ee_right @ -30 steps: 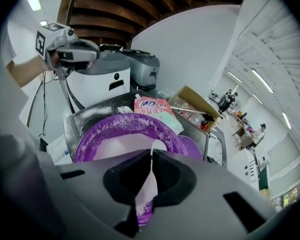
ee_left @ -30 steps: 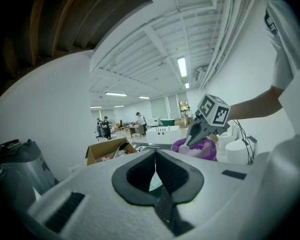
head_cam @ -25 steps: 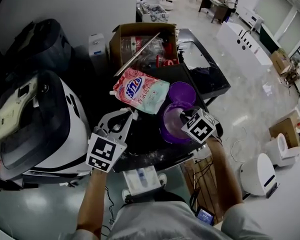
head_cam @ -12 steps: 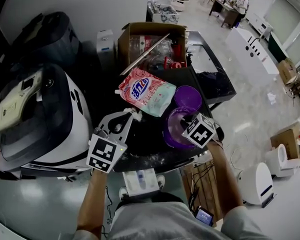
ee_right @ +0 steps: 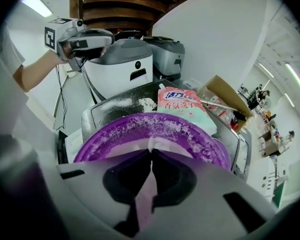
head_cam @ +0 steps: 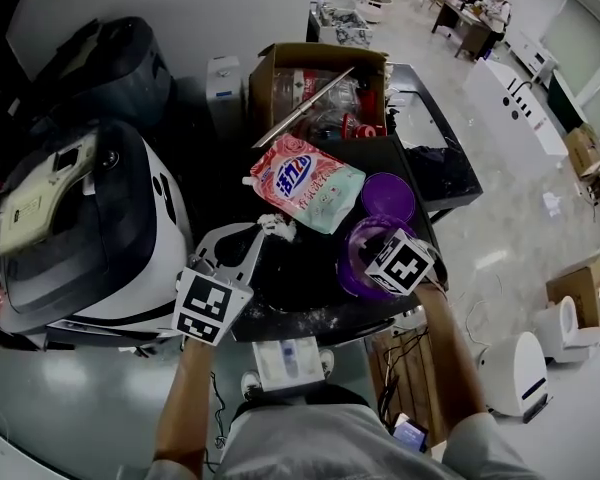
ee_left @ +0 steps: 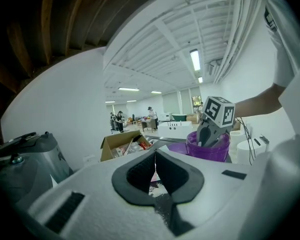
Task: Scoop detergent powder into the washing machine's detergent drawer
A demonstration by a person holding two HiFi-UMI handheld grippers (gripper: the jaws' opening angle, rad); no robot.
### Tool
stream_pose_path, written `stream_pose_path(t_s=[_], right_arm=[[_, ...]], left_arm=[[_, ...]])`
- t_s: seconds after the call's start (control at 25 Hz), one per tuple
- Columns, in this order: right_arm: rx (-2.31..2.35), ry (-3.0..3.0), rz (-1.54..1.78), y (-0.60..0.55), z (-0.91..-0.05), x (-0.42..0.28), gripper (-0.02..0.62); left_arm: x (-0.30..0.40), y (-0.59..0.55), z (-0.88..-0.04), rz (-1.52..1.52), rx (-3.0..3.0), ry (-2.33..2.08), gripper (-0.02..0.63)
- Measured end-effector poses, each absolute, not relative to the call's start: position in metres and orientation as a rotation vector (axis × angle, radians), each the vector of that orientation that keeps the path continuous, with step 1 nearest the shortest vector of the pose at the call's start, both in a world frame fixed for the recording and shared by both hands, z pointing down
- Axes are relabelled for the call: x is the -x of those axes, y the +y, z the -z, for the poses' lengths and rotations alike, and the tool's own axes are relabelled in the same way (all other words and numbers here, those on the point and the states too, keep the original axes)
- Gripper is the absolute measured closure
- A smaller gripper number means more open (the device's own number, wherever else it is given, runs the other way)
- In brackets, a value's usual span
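My right gripper (head_cam: 378, 246) reaches down into the purple tub (head_cam: 352, 268) on the black table; its jaws are shut on a small white piece, the scoop (ee_right: 149, 145), mostly hidden. Powder dusts the tub's rim (ee_right: 140, 121). The pink detergent bag (head_cam: 305, 183) lies flat just beyond the tub. My left gripper (head_cam: 242, 248) hovers shut, holding nothing, over the table's left side beside the white washing machine (head_cam: 90, 238). No detergent drawer shows. In the left gripper view the right gripper (ee_left: 210, 134) stands in the tub (ee_left: 212, 151).
A purple lid (head_cam: 388, 196) lies behind the tub. Spilled powder (head_cam: 278, 226) whitens the table. An open cardboard box (head_cam: 320, 88) of clutter stands at the back. A grey appliance (head_cam: 110, 63) sits behind the washing machine.
The head view has shifted a little, so the table sits further right in the picture. Both grippers keep their places relative to the tub and table.
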State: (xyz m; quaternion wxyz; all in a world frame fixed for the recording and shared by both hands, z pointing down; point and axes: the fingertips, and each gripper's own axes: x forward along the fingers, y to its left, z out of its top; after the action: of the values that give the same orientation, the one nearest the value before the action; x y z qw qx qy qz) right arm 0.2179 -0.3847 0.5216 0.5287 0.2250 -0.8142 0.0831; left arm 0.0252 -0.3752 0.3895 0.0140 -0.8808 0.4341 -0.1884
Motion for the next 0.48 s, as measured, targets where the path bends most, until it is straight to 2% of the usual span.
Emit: stream_pose_path(t_s=[0.48], right_arm=[[-0.508,-2.017,-0.391,-0.373,-0.518,-0.215,0.591]], left_arm=[[-0.016,-0.369,-0.39,0.579,2.75,1.339,0.595]])
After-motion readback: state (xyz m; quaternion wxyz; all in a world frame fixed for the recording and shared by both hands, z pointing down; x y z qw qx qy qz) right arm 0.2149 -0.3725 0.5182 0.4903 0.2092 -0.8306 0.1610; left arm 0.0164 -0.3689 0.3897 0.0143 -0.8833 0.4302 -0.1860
